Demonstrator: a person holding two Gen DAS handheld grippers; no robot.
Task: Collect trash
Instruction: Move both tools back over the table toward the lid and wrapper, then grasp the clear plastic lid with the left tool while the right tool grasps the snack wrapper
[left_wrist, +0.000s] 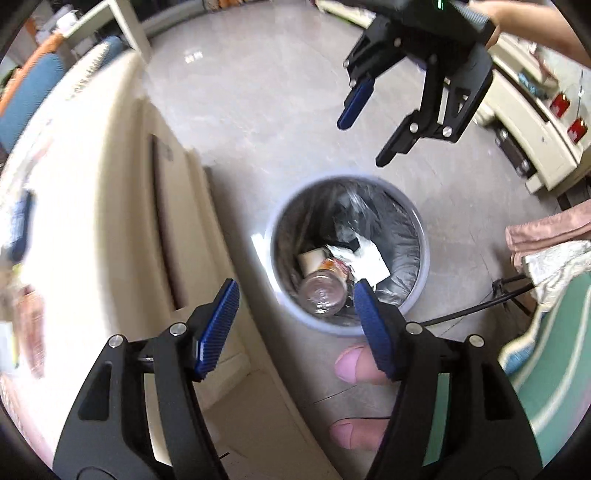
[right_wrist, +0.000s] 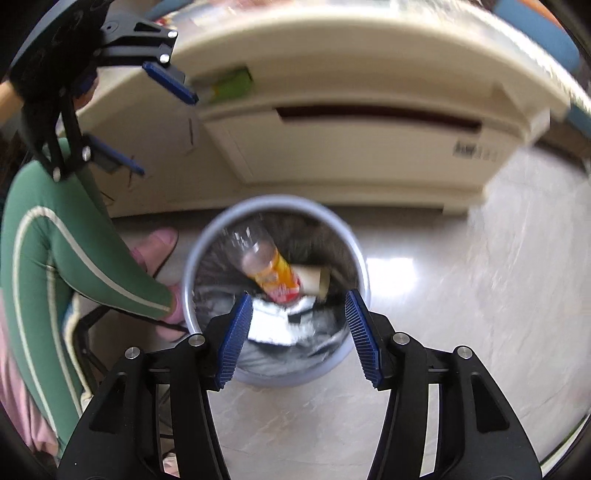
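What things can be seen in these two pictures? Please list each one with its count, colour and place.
trash bin: one, grey-blue, on the floor beside the cabinet, lined with a dark bag
plastic bottle: one, clear with an orange label, lying inside the bin
paper cup: one, cream, inside the bin beside the bottle
white paper: a few pieces, inside the bin
cabinet: one, cream, beside the bin
floor: pale grey tile
slippers: two, pink, near the bin
trousers: green with pale stripes
left tool: one, black with blue pads, open, empty, above the bin
right tool: one, black with blue pads, open, empty, above the bin
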